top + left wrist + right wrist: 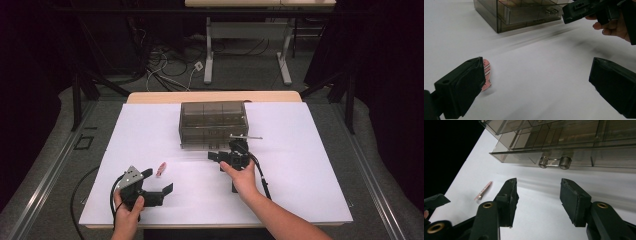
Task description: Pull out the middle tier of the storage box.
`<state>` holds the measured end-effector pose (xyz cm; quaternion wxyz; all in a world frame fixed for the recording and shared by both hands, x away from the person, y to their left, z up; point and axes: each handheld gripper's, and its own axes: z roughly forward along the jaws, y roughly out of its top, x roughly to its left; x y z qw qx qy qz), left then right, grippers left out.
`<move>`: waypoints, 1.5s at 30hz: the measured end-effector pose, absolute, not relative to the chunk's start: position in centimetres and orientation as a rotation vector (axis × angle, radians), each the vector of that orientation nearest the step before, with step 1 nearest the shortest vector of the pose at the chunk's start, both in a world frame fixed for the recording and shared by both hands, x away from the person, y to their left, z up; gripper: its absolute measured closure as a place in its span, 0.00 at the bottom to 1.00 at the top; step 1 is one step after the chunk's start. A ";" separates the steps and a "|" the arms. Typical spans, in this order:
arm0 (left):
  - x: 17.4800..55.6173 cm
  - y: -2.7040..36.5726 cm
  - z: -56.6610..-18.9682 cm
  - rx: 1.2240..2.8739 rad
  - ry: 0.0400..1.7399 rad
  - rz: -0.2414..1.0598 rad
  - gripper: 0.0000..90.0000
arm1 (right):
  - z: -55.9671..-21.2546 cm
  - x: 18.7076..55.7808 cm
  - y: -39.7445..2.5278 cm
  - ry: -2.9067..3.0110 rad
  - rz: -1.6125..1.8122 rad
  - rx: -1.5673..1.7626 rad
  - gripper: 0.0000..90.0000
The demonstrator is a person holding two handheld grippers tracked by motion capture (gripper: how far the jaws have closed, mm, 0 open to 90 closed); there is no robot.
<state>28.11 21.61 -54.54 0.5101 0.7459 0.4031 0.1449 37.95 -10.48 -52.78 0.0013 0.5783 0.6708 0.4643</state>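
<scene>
Seen from the high view, a white table is carrying a smoky clear drawer box toward its far edge. The right gripper is hovering just in front of the box's near face, held in a hand that is coming in from the near edge. The left gripper is sitting well in front of the box and off to its left, fingers spread apart and holding nothing. A small pink clip is lying flat between the box and the left gripper, just beyond that gripper's fingers. Bare white surface is stretching wide to the right of the box and along the near edge.

In the left gripper view, the two fingers are standing wide open, and the pink clip is peeking out beside one finger, with bare table between the fingers. The drawer box is standing farther off.

In the right gripper view, the fingers are parted and empty, pointing at the drawer box's clear handle, with a strip of bare table between them and the box. The pink clip is lying off to one side, close to the table's edge.
</scene>
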 end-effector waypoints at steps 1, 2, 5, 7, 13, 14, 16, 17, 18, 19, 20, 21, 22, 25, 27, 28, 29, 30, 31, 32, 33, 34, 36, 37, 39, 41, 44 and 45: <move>28.1 21.6 -54.5 1.796 0.971 0.349 0.01 | -52.7 37.9 -10.6 2.110 1.438 1.811 0.52; 28.1 21.6 -54.5 1.796 0.971 0.349 0.01 | -52.7 37.9 -10.6 2.110 1.438 1.811 0.52; 28.1 21.6 -54.5 1.797 0.972 0.348 0.01 | -52.4 38.0 -10.8 2.085 1.408 1.794 0.52; 28.1 21.6 -54.5 1.796 0.971 0.349 0.01 | -52.2 38.1 -10.9 2.081 1.384 1.781 0.52; 28.1 21.6 -54.6 1.792 0.975 0.345 0.01 | -51.6 38.2 -11.1 2.084 1.367 1.773 0.52; 28.1 21.6 -54.6 1.792 0.975 0.345 0.01 | -51.6 38.2 -11.2 2.089 1.367 1.758 0.51; 28.1 21.6 -54.6 1.792 0.976 0.345 0.01 | -51.4 38.2 -11.2 2.088 1.360 1.758 0.51; 28.1 21.5 -54.6 1.792 0.976 0.345 0.01 | -51.3 38.3 -11.2 2.082 1.363 1.763 0.52; 28.1 21.5 -54.6 1.792 0.975 0.345 0.01 | -51.2 38.3 -11.3 2.082 1.365 1.765 0.51; 28.1 21.6 -54.6 1.792 0.975 0.344 0.01 | -51.2 38.4 -11.3 2.083 1.364 1.755 0.51; 28.1 21.6 -54.6 1.792 0.975 0.344 0.01 | -51.2 38.4 -11.4 2.085 1.350 1.746 0.51; 28.1 21.6 -54.6 1.793 0.975 0.345 0.01 | -51.1 38.4 -11.4 2.083 1.341 1.748 0.52; 28.1 21.6 -54.6 1.793 0.975 0.345 0.01 | -51.1 38.4 -11.4 2.083 1.341 1.748 0.52; 28.1 21.5 -54.6 1.793 0.975 0.345 0.01 | -50.9 38.6 -11.7 2.086 1.346 1.749 0.52; 28.1 21.5 -54.6 1.794 0.975 0.344 0.01 | -50.7 38.8 -11.7 2.075 1.343 1.753 0.52; 28.1 21.5 -54.6 1.795 0.975 0.343 0.01 | -50.6 38.8 -11.8 2.085 1.338 1.758 0.52; 28.1 21.5 -54.6 1.795 0.975 0.344 0.01 | -50.5 38.9 -11.8 2.076 1.334 1.749 0.52; 28.1 21.5 -54.6 1.795 0.975 0.344 0.01 | -50.5 38.9 -11.8 2.076 1.334 1.749 0.52; 28.1 21.5 -54.6 1.795 0.974 0.344 0.01 | -50.3 39.0 -11.9 2.080 1.330 1.748 0.52; 28.1 21.5 -54.6 1.795 0.974 0.344 0.01 | -50.3 39.0 -11.9 2.080 1.330 1.748 0.52; 28.1 21.5 -54.6 1.795 0.975 0.344 0.01 | -50.1 39.1 -12.0 2.074 1.321 1.754 0.52; 28.1 21.5 -54.6 1.795 0.975 0.344 0.01 | -50.1 39.1 -12.0 2.074 1.321 1.754 0.52; 28.1 21.5 -54.6 1.795 0.975 0.344 0.01 | -50.0 39.3 -12.3 2.062 1.330 1.754 0.52; 28.1 21.5 -54.6 1.795 0.974 0.344 0.01 | -49.9 39.4 -12.4 2.061 1.324 1.750 0.52; 28.1 21.5 -54.6 1.796 0.975 0.343 0.01 | -49.9 39.5 -12.5 2.049 1.318 1.756 0.52; 28.1 21.5 -54.6 1.796 0.976 0.343 0.01 | -49.9 39.5 -12.6 2.045 1.317 1.756 0.52; 28.1 21.5 -54.6 1.797 0.975 0.343 0.01 | -49.9 39.6 -12.7 2.046 1.308 1.758 0.52; 28.1 21.5 -54.6 1.797 0.975 0.343 0.01 | -49.9 39.7 -12.7 2.041 1.305 1.753 0.52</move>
